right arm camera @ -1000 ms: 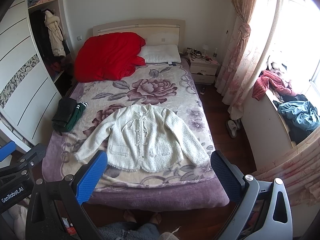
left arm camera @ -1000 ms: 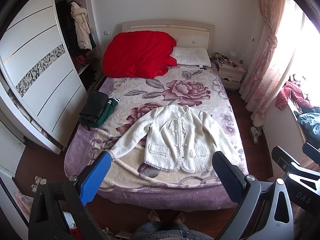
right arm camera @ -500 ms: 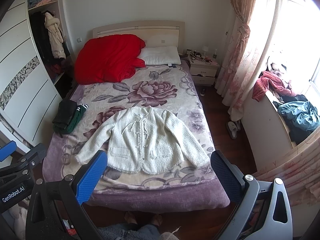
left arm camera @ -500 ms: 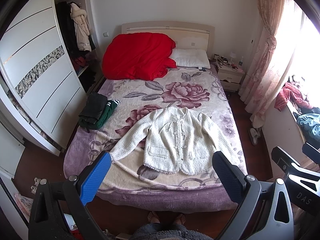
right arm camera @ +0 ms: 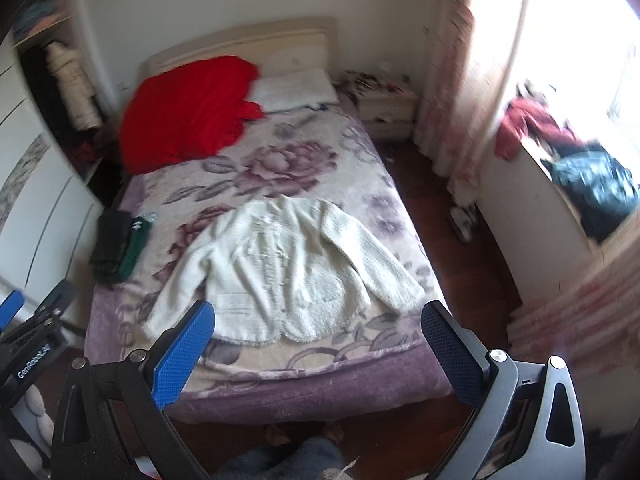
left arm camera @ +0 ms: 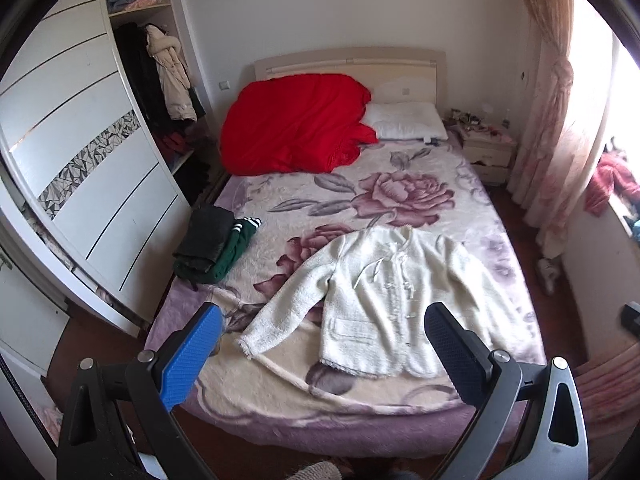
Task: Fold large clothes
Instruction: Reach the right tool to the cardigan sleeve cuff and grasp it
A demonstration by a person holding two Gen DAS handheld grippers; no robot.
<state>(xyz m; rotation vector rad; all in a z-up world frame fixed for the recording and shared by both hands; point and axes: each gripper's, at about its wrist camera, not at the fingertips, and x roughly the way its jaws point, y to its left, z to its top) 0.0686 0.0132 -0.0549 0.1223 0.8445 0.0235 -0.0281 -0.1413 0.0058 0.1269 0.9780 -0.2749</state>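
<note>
Your white jacket (left arm camera: 394, 292) is a nubbly, fuzzy knit cloth, matt, with a frayed fringe at the hem. It lies on a plush, fleecy floral blanket (left arm camera: 404, 196) with a soft sheen. The red quilt (left arm camera: 296, 124) looks like smooth, stitched fabric. Your left gripper (left arm camera: 324, 356) has finely textured blue pads (left arm camera: 192, 356) on matt dark plastic arms with bright metal bolts. The wardrobe door (left arm camera: 84, 168) is glossy white; the floor (right arm camera: 452, 216) is dark polished wood.
</note>
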